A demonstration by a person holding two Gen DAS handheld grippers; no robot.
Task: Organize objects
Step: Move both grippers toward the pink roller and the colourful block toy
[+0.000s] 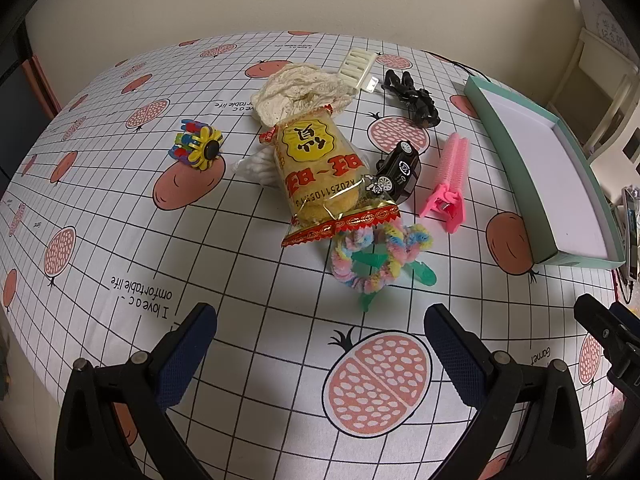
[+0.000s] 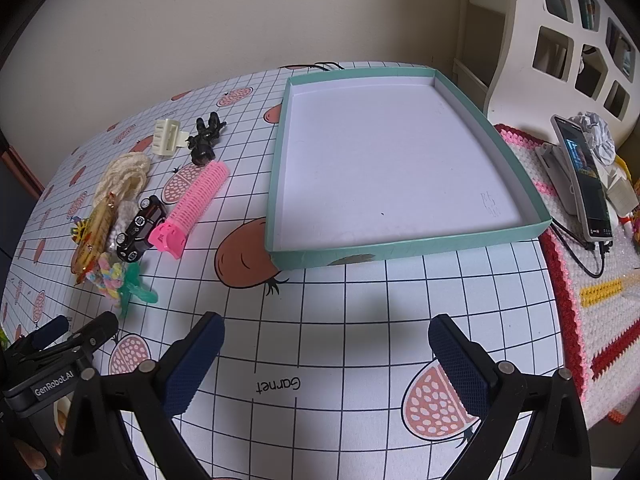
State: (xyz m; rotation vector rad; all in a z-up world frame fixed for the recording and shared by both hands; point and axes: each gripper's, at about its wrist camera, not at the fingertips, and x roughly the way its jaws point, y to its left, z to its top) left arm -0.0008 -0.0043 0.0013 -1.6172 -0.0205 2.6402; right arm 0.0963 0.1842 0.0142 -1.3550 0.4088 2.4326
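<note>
A pile of small objects lies mid-table: a yellow snack packet (image 1: 316, 172), a black toy car (image 1: 396, 172), a pink hair roller (image 1: 450, 176), a pastel fuzzy ring (image 1: 376, 256) over green clips, a cream knit cloth (image 1: 300, 88), a cream clip (image 1: 356, 66), a black clip (image 1: 412, 96) and a colourful flower toy (image 1: 198, 146). My left gripper (image 1: 320, 344) hovers open, short of the fuzzy ring. An empty teal tray (image 2: 400, 244) lies ahead of my right gripper (image 2: 326, 356), which is open and holds nothing. The roller (image 2: 196, 200) and car (image 2: 142, 226) lie left of the tray.
The table wears a white grid cloth with pomegranate prints (image 2: 280, 344). Right of the tray, a phone (image 2: 586, 184) stands on a crocheted mat (image 2: 592, 292) with a cable. A white shelf unit (image 2: 560, 32) stands behind. The wall runs along the table's far edge.
</note>
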